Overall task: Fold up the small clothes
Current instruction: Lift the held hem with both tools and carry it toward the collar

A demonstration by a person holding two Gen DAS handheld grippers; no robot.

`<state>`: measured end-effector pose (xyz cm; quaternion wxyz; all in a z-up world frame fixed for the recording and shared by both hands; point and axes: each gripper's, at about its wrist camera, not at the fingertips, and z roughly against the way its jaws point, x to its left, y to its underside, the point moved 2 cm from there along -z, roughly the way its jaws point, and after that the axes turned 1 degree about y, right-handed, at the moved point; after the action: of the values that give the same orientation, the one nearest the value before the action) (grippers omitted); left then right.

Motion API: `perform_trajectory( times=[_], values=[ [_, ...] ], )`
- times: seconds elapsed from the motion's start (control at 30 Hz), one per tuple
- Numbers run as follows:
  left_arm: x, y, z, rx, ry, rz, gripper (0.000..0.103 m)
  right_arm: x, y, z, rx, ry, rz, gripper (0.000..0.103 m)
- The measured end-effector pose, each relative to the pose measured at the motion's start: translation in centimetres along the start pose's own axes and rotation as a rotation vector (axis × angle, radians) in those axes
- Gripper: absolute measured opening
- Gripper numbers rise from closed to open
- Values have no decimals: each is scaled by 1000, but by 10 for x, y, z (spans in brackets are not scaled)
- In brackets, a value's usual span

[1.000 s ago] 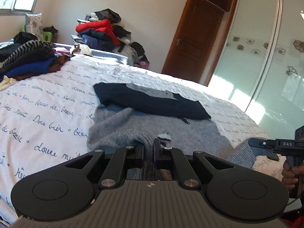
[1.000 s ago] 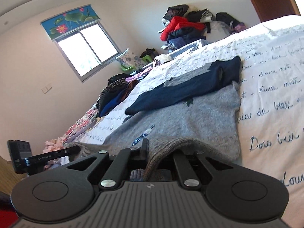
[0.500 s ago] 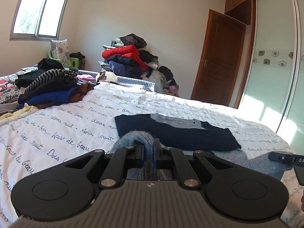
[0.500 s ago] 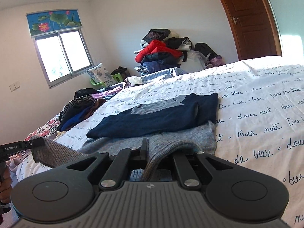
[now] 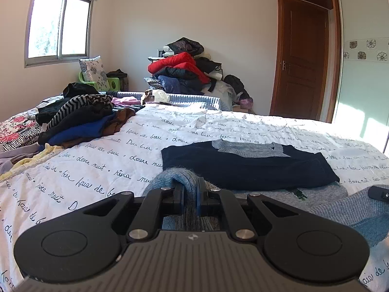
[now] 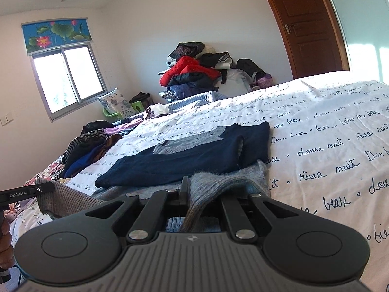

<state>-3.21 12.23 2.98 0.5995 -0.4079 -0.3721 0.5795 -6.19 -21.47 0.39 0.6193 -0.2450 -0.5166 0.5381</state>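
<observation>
Grey-blue knit, item one: the sweater (image 5: 323,209), seen from my left wrist, lies on the bed (image 5: 102,168) with a ribbed fold of its near edge pinched between the closed jaws of my left gripper (image 5: 190,192); the cloth humps up over the jaw tips. Navy folded garment (image 5: 245,168) with a grey neckline lies just beyond, overlapping the sweater's far part. Left of it, well apart, a heap of striped, blue and brown clothes (image 5: 80,119); at the far wall a pile with a red jacket (image 5: 180,65); a brown door (image 5: 304,60) to the right. The tip of my right gripper (image 5: 378,192) shows at the right edge, resting on the knit. From my right wrist: the right gripper (image 6: 194,194) is closed on another bunch of the same sweater (image 6: 226,182), the cloth draping over the right finger. The navy garment (image 6: 184,155) lies just ahead. My left gripper (image 6: 26,191) enters at the left edge, with ribbed knit hanging beside it.
</observation>
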Motion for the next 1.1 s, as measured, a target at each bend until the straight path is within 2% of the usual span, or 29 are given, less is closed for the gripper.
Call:
perform_trajectory(
  times=[0.37,0.7,0.9,1.1],
  values=[
    [1,1,-14,33,-15,25,9,-5,3,-3,-3,2,-16,6],
    [2,3,-20,-15,-53,58,9,-8,0,-12,-7,-3,-10,6],
    [-2,-9,-26,-59,-76,71,9,-14,-12,-23,-17,-5,-13,6],
    [-8,-24,-46,-46,-94,58,9,-19,-25,-41,-23,-15,-19,6]
  ],
)
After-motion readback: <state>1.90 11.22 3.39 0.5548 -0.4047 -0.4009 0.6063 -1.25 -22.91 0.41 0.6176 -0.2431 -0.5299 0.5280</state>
